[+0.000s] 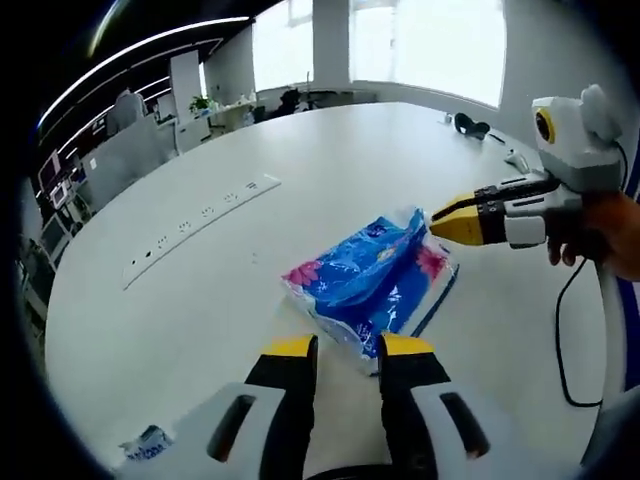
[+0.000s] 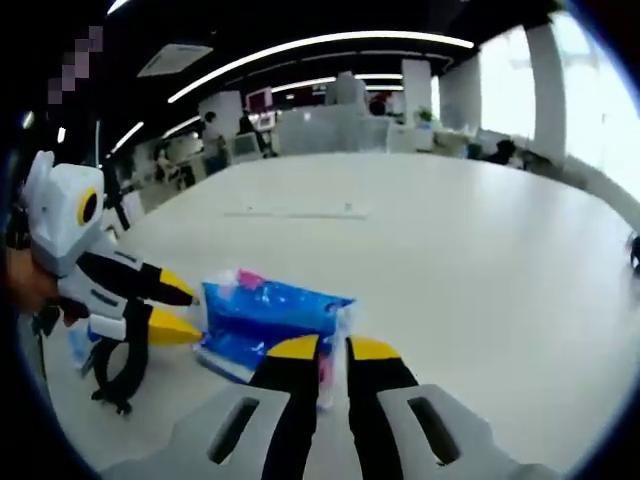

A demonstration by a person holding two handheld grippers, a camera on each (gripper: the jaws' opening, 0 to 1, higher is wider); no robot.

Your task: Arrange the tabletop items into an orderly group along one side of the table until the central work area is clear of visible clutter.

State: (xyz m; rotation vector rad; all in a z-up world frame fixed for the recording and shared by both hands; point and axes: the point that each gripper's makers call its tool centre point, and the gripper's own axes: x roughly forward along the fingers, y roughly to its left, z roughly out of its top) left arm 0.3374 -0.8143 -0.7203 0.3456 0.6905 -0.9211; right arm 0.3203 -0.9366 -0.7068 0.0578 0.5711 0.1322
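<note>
Blue tissue pack (image 1: 375,275): printed with pink flower patterns and pale markings, but no word or brand is legible in the left gripper view or the right gripper view.
Small blue-and-white packet (image 1: 145,443): carries dark print, too blurred to read.
White power strip (image 1: 200,228): a row of sockets, no readable label.
Readable text overall: none.

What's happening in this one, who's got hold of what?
A person works two handheld grippers over a large white table. Both converge on a blue plastic tissue pack with pink flowers, lying out on the table. The left claw sits at one end of the pack, jaws slightly apart; the right claw points at the opposite end, jaws nearly closed. Whether either actually grips it is unclear. A small blue-and-white packet lies near the table edge.
</note>
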